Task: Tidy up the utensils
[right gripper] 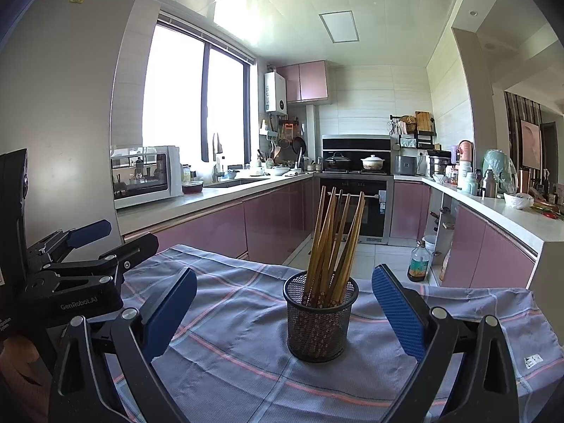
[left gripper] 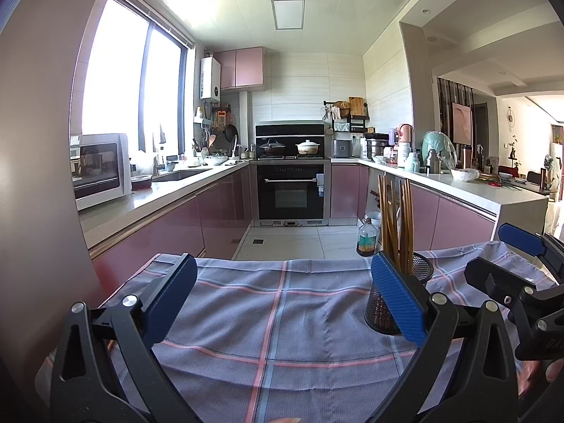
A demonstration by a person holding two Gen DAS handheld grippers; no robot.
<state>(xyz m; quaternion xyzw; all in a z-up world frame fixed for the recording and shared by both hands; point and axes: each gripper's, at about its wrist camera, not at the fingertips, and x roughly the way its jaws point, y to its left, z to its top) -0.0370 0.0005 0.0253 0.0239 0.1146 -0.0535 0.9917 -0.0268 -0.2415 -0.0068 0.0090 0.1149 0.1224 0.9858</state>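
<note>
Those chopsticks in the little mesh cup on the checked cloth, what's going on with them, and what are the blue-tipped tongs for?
A person holds a pair of tongs in each hand to tidy utensils. Right now neither is gripping anything. The wooden chopsticks stand bundled in the black mesh cup on the plaid cloth. The right tongs are open with the cup between their tips, not touching it. The left tongs are open too, over bare cloth beside the cup.

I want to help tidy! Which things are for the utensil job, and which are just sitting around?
For the job: chopsticks, mesh cup, left gripper, right gripper.
Just around: plaid cloth, oil bottle, microwave, pots on the stove.
</note>
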